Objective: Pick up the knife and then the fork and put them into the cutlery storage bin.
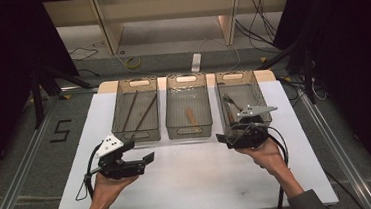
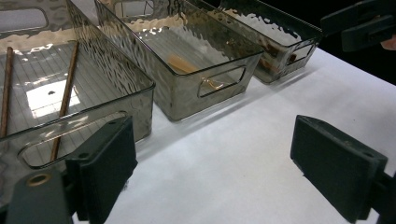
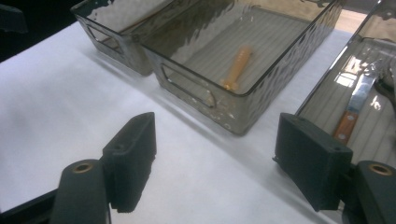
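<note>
The person's forearms enter nearest the camera in the high view, each hand gripping a tool above the white table (image 1: 194, 179). The left gripper (image 1: 145, 160) hovers in front of the middle bin (image 1: 189, 129), off toward its left, with its fingers (image 2: 107, 163) set wide apart and nothing between them. The right gripper (image 1: 222, 138) hangs just beside the middle bin's front right corner; its fingers (image 3: 133, 156) are also spread wide and empty, with bare table showing through the gap.

The middle bin is a clear, smoky plastic tray with a handle slot in its front wall. Inside it, near the front, lies a small wooden-handled utensil (image 1: 191, 117), resting flat on the ribbed floor; the right gripper view shows it as a pale orange stick (image 3: 237, 66) pointing at the front wall.

Left of the middle bin stands the left bin (image 1: 136, 134), just beside it but not touching, holding two thin brown chopsticks (image 1: 139, 110) laid lengthwise. Right of the middle bin stands the right bin (image 1: 260, 96), where a knife (image 3: 357, 100) with a wooden handle and shiny blade lies among other dark utensils that are hard to tell apart.
</note>
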`<state>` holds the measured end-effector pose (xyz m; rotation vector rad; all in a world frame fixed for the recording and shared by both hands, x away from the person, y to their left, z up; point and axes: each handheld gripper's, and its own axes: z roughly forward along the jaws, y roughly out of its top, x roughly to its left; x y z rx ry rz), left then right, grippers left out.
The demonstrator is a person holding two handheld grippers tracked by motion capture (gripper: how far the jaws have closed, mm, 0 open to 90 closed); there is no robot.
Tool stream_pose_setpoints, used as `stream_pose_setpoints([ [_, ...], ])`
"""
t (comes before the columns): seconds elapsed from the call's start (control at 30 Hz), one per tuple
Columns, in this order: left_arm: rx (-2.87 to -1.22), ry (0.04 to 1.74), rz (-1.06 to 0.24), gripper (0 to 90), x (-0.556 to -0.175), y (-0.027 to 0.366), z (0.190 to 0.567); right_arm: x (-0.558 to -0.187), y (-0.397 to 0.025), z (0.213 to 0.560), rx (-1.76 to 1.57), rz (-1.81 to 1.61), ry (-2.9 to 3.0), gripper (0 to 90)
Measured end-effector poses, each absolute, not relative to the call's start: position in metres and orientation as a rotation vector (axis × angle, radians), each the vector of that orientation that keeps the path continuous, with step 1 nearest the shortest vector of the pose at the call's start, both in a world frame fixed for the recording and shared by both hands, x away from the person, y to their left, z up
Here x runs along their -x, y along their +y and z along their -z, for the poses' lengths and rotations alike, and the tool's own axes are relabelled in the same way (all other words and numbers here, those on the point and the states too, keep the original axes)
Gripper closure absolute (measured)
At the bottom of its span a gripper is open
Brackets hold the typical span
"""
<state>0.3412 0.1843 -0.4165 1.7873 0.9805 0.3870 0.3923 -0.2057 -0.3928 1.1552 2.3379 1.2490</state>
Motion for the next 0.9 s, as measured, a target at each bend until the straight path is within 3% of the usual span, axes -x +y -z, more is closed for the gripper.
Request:
stream_pose_setpoints([
  [0.9,-1.779,0.984,-0.376,13.6,-0.341,0.184,0.417,-0.344,-0.216,0.415,-1.08,-1.374,2.316,26.4],
])
